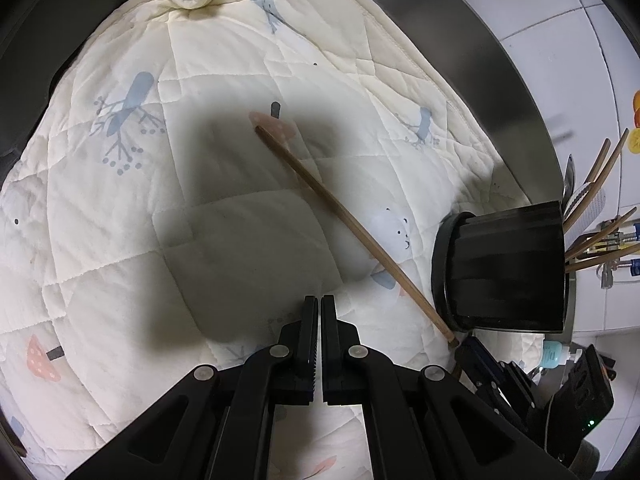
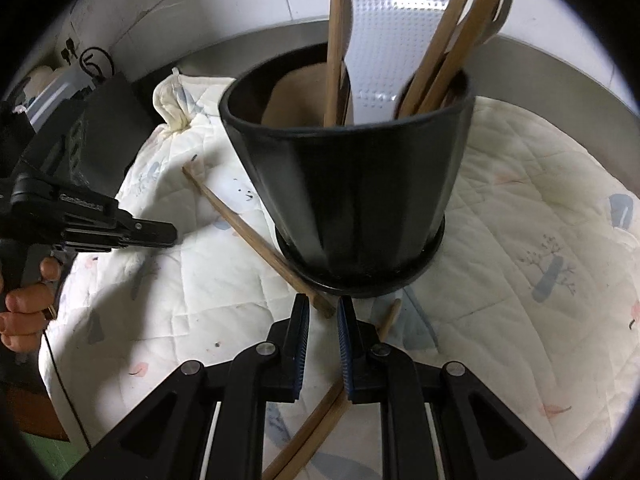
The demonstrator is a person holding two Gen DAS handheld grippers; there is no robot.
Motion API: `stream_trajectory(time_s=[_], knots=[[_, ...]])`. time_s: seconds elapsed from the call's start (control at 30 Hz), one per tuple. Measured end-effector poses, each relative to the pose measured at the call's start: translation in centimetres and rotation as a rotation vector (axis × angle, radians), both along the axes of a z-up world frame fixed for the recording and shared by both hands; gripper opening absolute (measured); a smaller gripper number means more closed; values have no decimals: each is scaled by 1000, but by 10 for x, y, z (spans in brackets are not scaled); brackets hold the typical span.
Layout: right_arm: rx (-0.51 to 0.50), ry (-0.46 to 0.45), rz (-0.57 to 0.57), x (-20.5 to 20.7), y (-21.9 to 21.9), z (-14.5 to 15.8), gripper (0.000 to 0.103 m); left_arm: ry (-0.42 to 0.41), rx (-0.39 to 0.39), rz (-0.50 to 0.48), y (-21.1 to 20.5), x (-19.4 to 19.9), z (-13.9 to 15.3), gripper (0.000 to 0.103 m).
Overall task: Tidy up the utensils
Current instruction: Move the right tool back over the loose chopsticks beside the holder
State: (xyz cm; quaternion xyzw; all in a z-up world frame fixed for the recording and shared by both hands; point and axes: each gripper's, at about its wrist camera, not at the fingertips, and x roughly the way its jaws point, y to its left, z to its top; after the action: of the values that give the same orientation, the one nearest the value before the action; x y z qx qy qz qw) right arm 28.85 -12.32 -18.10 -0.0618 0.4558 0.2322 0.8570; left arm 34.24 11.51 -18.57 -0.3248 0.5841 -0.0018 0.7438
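Right tool (image 2: 323,312), jaws slightly apart and gripping nothing, risks shoving the near chopstick (image 2: 256,232) under the black utensil pot (image 2: 352,184), tipping it.

A home kitchen: white wall tiles (image 1: 592,40), utensil holder (image 2: 352,184), steel counter edge (image 1: 472,60)

**Black claws, silver rivets**

The left claw (image 1: 321,316) is matte black plastic with angular linkage arms, round silver rivets and finely ribbed pads. The right claw (image 2: 323,314) matches it, with blue-edged pads. At nine o'clock in the right view, a hand (image 2: 24,312) wears a ring.
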Motion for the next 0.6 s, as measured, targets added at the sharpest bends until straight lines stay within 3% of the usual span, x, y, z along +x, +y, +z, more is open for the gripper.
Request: stream_trajectory(time_s=[0.6], knots=[[20,41,121,-15,18,-10,17,4,-12,19,9,0,-2,1]])
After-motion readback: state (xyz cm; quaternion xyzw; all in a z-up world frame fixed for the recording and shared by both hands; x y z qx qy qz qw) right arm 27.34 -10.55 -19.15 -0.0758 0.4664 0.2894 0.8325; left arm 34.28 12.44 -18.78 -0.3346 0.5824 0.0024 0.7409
